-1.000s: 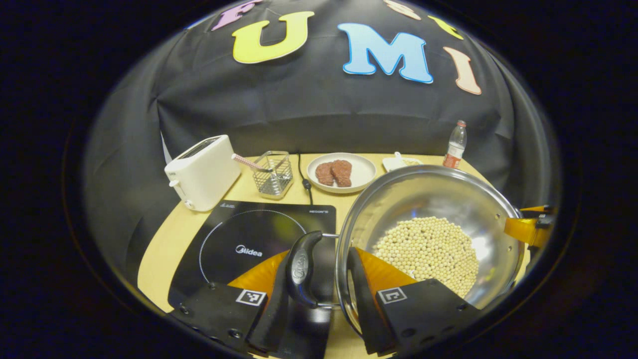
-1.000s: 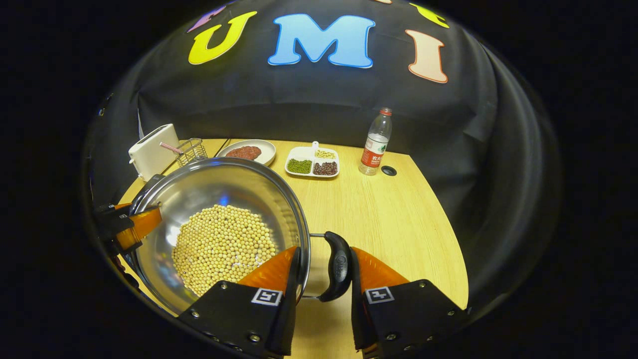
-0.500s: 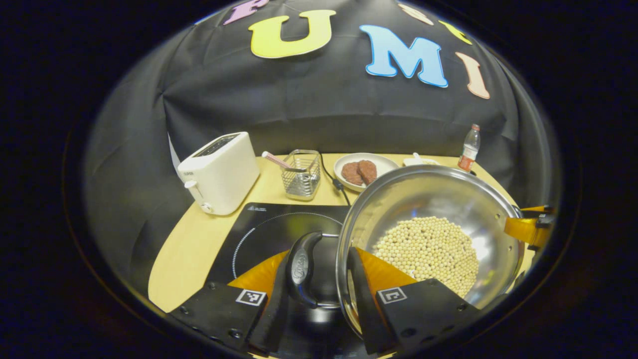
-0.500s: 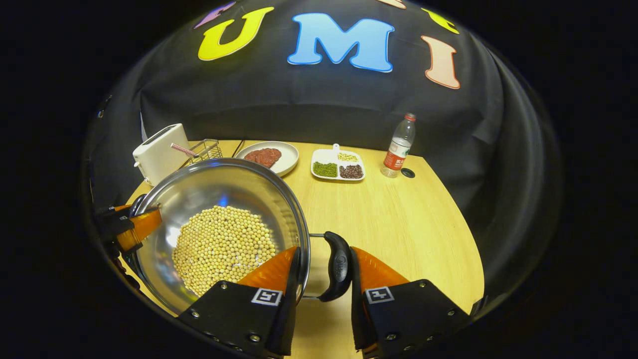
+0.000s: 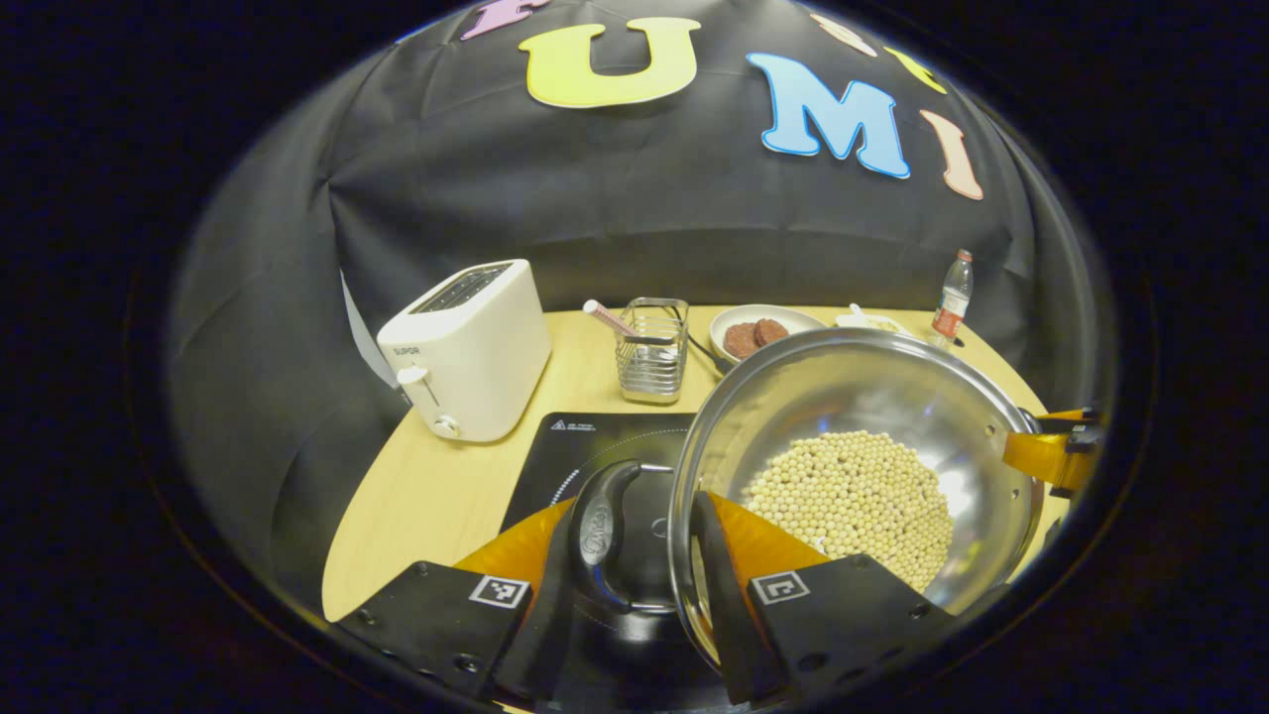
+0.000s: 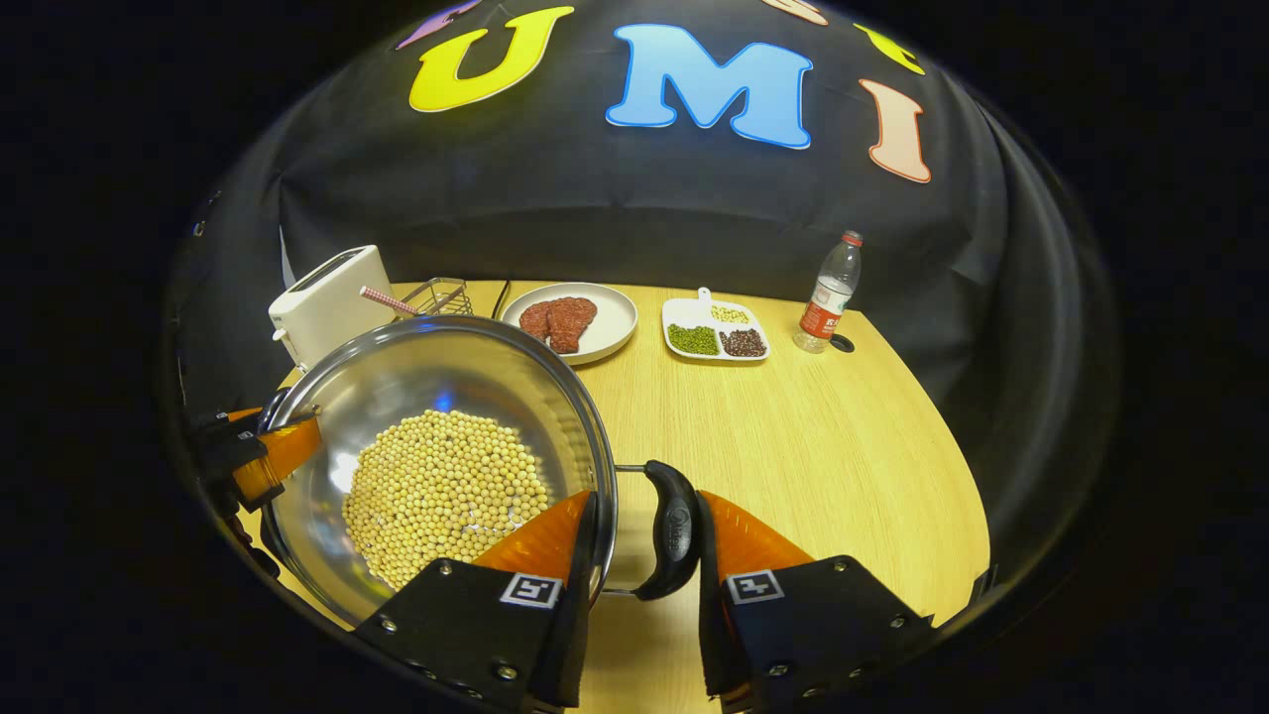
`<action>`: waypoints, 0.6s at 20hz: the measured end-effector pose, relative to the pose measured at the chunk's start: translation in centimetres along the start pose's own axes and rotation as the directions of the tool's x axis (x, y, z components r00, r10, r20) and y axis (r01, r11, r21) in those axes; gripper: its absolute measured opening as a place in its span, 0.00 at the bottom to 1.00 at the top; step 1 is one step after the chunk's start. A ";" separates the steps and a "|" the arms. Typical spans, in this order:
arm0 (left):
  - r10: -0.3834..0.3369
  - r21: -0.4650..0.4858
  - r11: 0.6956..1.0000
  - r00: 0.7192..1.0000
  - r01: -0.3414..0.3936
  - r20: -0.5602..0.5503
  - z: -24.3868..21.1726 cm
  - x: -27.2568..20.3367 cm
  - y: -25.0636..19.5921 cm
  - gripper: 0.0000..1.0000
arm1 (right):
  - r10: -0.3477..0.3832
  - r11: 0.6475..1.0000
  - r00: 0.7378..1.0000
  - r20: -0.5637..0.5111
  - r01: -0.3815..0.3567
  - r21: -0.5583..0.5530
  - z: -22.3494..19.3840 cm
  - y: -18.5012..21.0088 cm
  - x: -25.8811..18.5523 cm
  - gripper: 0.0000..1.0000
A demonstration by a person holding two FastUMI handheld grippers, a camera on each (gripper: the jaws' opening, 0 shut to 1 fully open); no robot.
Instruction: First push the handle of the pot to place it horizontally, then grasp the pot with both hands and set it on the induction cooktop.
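Now pot (image 5: 853, 436) betw both tongs: left tongs (image 5: 634, 540), right tongs (image 6: 644, 535) each clamp side handle + rim.

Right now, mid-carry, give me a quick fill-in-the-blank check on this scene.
1. The pot holds pale ____.
2. The left gripper grips the pot's black ____.
3. The white toaster stands beside the wire ____.
4. The plate near the bottle carries two ____ patties.

Missing: beans; handle; basket; meat

My pale wooden worktop (image 6: 793, 436) carries a black induction cooktop (image 5: 585, 451) near left, a white toaster (image 5: 466, 347), wire basket (image 5: 651, 352), meat plate (image 6: 575, 319), bean dish (image 6: 714, 332) and bottle (image 6: 828, 295) far along.
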State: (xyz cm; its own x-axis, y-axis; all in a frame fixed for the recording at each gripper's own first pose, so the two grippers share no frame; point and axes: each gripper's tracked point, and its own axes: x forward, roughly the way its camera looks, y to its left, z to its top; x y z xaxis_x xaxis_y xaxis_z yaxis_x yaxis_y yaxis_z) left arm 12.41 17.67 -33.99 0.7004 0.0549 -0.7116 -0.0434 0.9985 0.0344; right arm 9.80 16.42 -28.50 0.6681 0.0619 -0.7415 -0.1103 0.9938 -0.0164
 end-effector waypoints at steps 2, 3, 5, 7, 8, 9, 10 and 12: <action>0.001 0.005 1.000 1.000 -0.001 -0.002 0.2 0.3 1.3 0.67 | -0.002 1.000 1.000 -0.002 0.002 0.000 0.2 1.1 0.2 0.46; 0.002 0.005 1.000 1.000 -0.002 -0.004 0.0 0.6 1.9 0.70 | -0.002 1.000 1.000 -0.004 0.002 -0.001 0.3 1.7 0.3 0.46; 0.007 0.000 1.000 1.000 -0.007 -0.013 -0.2 0.9 3.1 0.70 | 0.001 1.000 1.000 -0.010 -0.001 -0.004 0.4 3.0 0.7 0.46; 0.015 -0.005 1.000 1.000 -0.015 -0.023 -0.3 1.5 4.5 0.70 | 0.008 1.000 1.000 -0.018 -0.009 -0.010 0.5 4.2 1.1 0.46; 0.020 -0.006 1.000 0.999 -0.020 -0.026 -0.2 1.7 5.2 0.63 | 0.012 1.000 1.000 -0.019 -0.013 -0.011 0.6 4.8 1.3 0.46; 0.025 -0.004 1.000 0.999 -0.025 -0.029 -0.2 2.0 5.8 0.67 | 0.016 1.000 1.000 -0.021 -0.017 -0.013 0.7 5.3 1.5 0.46; 0.031 -0.005 1.000 0.999 -0.031 -0.032 -0.2 2.2 6.3 0.70 | 0.021 1.000 0.999 -0.025 -0.021 -0.015 0.8 5.9 1.9 0.46; 0.043 -0.004 0.999 0.998 -0.043 -0.038 -0.2 2.6 7.5 0.67 | 0.030 0.999 0.999 -0.031 -0.030 -0.015 1.1 7.0 2.3 0.46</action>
State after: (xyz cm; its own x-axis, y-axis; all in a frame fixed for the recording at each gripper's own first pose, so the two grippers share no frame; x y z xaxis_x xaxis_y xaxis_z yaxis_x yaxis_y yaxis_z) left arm 13.77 25.25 -35.72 0.6707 0.0971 -0.7354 -0.0764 0.9952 0.0618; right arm 11.38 23.57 -29.58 0.6411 0.0887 -0.7623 -0.1418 0.9899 -0.0040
